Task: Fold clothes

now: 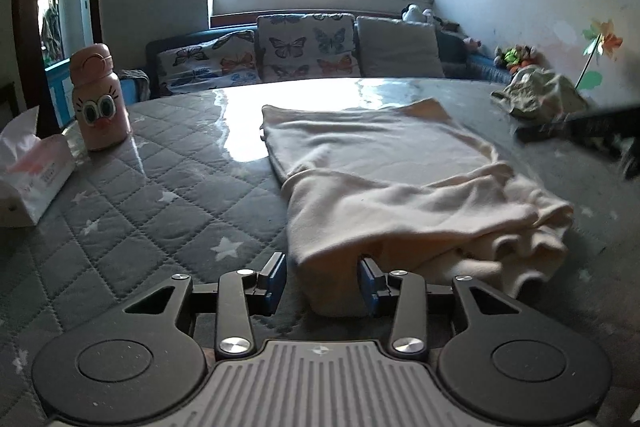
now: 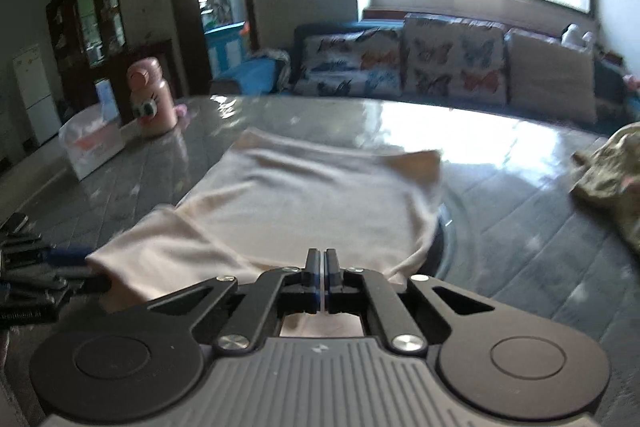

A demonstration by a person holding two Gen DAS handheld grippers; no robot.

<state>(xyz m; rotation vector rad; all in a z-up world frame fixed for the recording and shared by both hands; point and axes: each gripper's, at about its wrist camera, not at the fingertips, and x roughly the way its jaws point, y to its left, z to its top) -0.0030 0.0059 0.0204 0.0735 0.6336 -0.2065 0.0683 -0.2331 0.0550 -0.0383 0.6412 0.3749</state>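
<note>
Meanwhile the cream garment (image 1: 384,163) lies partly folded mid-table; the left gripper (image 1: 323,281) gapes around its 6 o'clock edge, while the right gripper (image 2: 321,277) is pinched closed, cloth unclear. Lifting unevenly could spill the loose layers.

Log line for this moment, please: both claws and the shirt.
left claw: open, straddling shirt near corner | right claw: shut on shirt hem | shirt: partly folded on table

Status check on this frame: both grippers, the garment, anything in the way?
Left gripper open, fingers straddling cream garment near edge. Right gripper shut, apparently pinching its hem. Garment partly folded. Crumpled camouflage cloth lies clear.
</note>
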